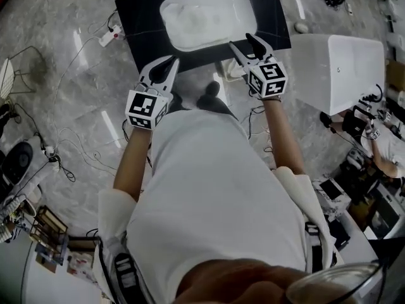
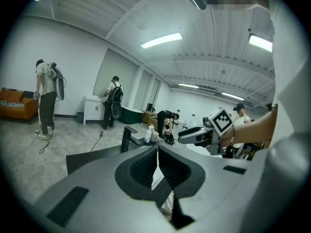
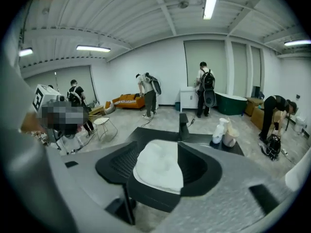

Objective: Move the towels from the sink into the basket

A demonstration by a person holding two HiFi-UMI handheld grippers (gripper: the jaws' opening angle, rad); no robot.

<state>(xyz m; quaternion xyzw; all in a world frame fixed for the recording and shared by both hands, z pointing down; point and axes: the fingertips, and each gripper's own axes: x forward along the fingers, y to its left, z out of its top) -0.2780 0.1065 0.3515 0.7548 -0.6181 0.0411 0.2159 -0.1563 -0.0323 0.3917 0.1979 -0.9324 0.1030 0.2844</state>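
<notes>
A white sink (image 1: 205, 18) is set in a black counter (image 1: 136, 18) ahead of me, with pale crumpled towels (image 1: 201, 19) lying in its bowl. My right gripper (image 1: 243, 41) hovers over the sink's near right rim, open and holding nothing. In the right gripper view the bowl and towels (image 3: 158, 171) fill the gap of that gripper (image 3: 158, 147). My left gripper (image 1: 171, 61) is at the counter's front edge, left of the sink, shut and empty; its pads meet in the left gripper view (image 2: 157, 152). No basket is identifiable in these views.
A black faucet (image 3: 183, 123) and bottles (image 3: 221, 130) stand at the back of the counter. A large white tub (image 1: 338, 68) sits to the right. A pale object (image 1: 231, 68) lies under the counter's front edge. Cables and a power strip (image 1: 109, 37) cross the floor. Several people stand about.
</notes>
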